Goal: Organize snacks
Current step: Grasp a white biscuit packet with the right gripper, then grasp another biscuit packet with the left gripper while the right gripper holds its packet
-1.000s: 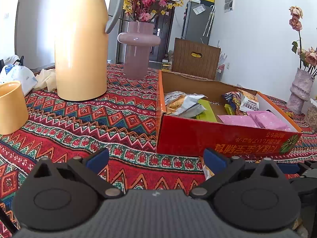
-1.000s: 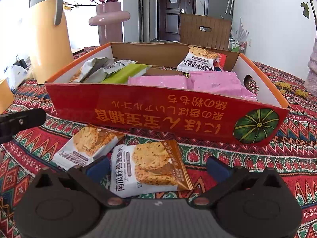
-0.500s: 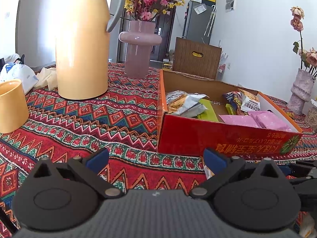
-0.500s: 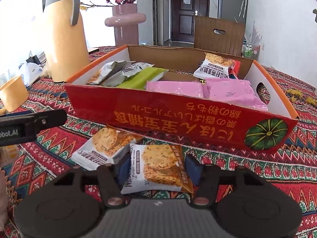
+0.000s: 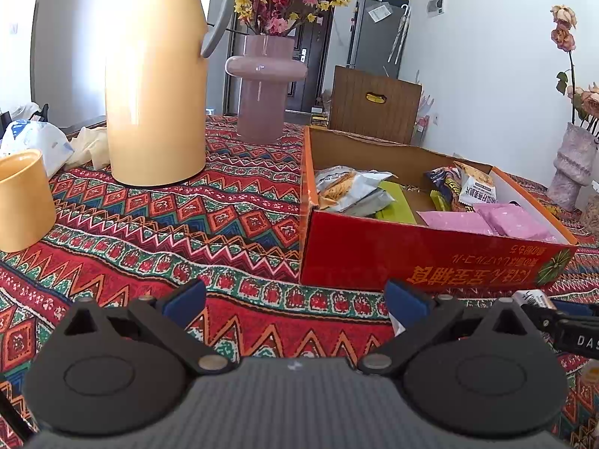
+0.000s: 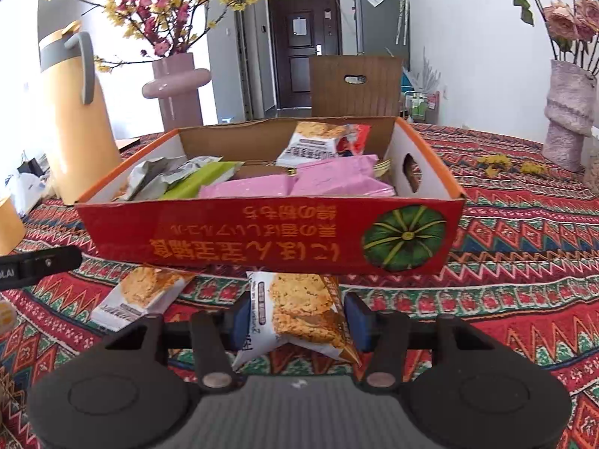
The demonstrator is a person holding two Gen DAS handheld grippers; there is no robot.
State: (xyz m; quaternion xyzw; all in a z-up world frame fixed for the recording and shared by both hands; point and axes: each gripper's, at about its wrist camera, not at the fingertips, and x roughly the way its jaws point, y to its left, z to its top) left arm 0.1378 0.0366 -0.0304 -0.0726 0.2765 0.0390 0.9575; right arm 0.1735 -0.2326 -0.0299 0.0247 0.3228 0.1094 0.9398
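Right gripper (image 6: 297, 321), bottom centre, is closing on a cracker packet (image 6: 299, 308); lift it clear of the red box (image 6: 269, 235) wall, then drop inside.

On the table (image 6: 524, 224) the snack box (image 6: 262, 239) stands right of the flask (image 5: 155, 86) and vase (image 5: 262, 89) (both farther back); one cracker packet (image 6: 142, 295) lies before it.

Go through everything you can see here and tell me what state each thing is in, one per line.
Right gripper: jaws closing on a white oat-crisp snack packet, lifted and tilted.
Left gripper: open, nothing between its jaws.
Red cardboard box: open-topped, holding snacks.
Second oat-crisp packet: flat on the tablecloth.
Yellow thermos jug: upright, lid on.
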